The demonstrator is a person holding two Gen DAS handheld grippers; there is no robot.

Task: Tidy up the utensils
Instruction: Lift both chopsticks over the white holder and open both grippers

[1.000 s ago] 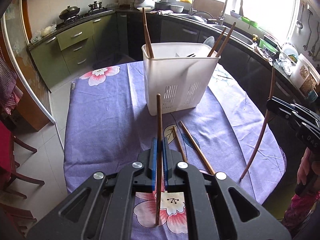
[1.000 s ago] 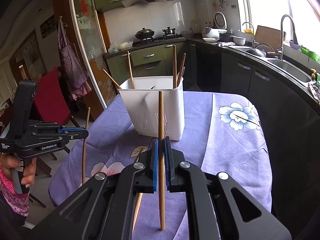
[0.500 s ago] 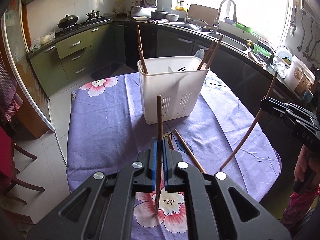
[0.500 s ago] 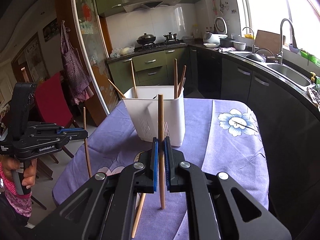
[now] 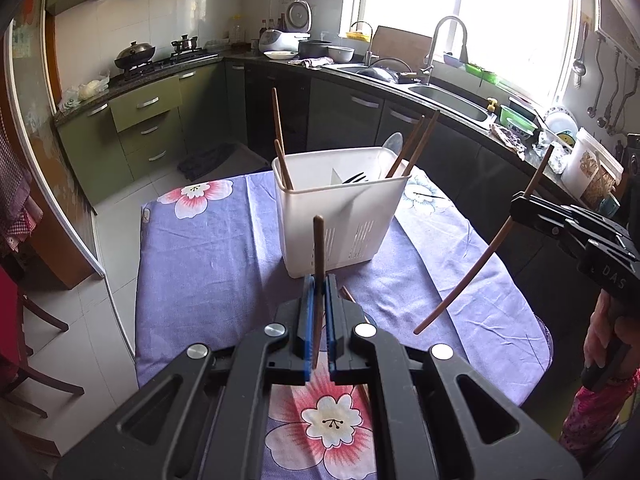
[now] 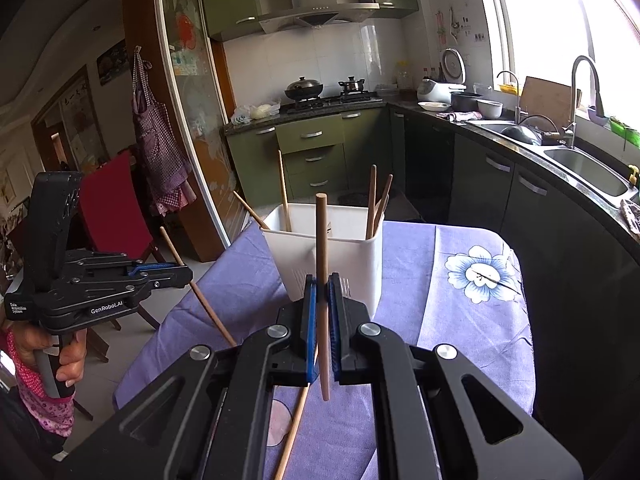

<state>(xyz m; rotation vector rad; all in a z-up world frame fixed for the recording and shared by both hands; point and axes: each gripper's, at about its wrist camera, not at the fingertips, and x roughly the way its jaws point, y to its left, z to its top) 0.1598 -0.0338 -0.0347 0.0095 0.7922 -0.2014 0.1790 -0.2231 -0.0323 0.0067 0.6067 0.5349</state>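
A white utensil holder [image 5: 340, 216] stands on the purple floral tablecloth and holds several chopsticks, a fork and a spoon. It also shows in the right wrist view [image 6: 332, 256]. My left gripper [image 5: 318, 320] is shut on a brown chopstick [image 5: 319, 248], held upright above the table in front of the holder. My right gripper [image 6: 322, 320] is shut on a second chopstick [image 6: 321, 240], also lifted. The right gripper [image 5: 520, 210] shows in the left wrist view with its chopstick [image 5: 480, 260] slanted. More chopsticks [image 6: 296, 428] lie on the cloth.
The table [image 5: 200, 264] has a rounded edge, with tiled floor to the left. Kitchen counters, a sink [image 5: 444, 96] and a stove stand behind. A red chair [image 6: 120, 212] stands by the table on the left of the right wrist view.
Both grippers have risen and drawn back from the table with their chopsticks. The holder looks smaller and farther. The right gripper's chopstick has tilted more.
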